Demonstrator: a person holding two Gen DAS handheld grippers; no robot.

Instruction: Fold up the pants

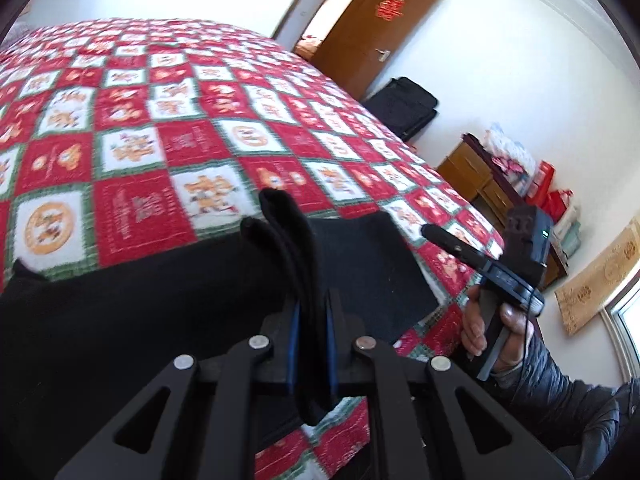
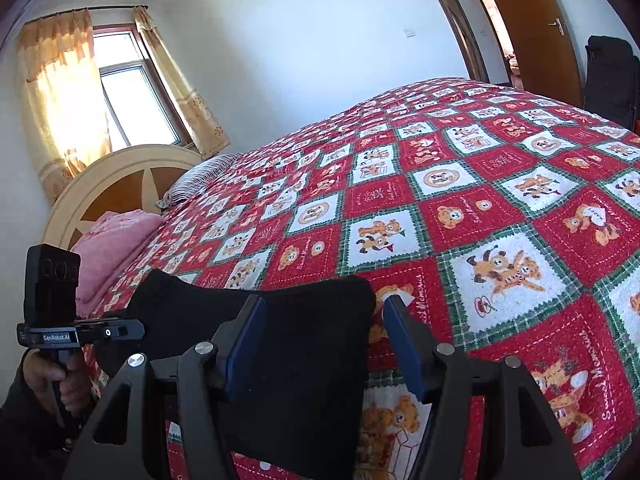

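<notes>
The black pants (image 1: 120, 312) lie on the near part of the bed. In the left wrist view my left gripper (image 1: 312, 304) is shut on a raised fold of the pants (image 1: 280, 216), which stands up between the blue pads. My right gripper (image 1: 440, 238) hovers over the pants' right edge, held by a hand (image 1: 476, 328). In the right wrist view my right gripper (image 2: 324, 308) is open, its blue pads (image 2: 244, 344) apart over the pants (image 2: 304, 360) with nothing pressed between them. The left gripper (image 2: 136, 328) shows at the left edge, gripped by a hand (image 2: 44, 376).
A red, white and green patchwork quilt (image 2: 460, 184) covers the bed. A pink pillow (image 2: 112, 240), a striped pillow (image 2: 200, 180) and a headboard (image 2: 120, 176) stand at the left. A brown door (image 1: 372, 28), black luggage (image 1: 404, 104) and a wooden cabinet (image 1: 472, 172) are beyond the bed.
</notes>
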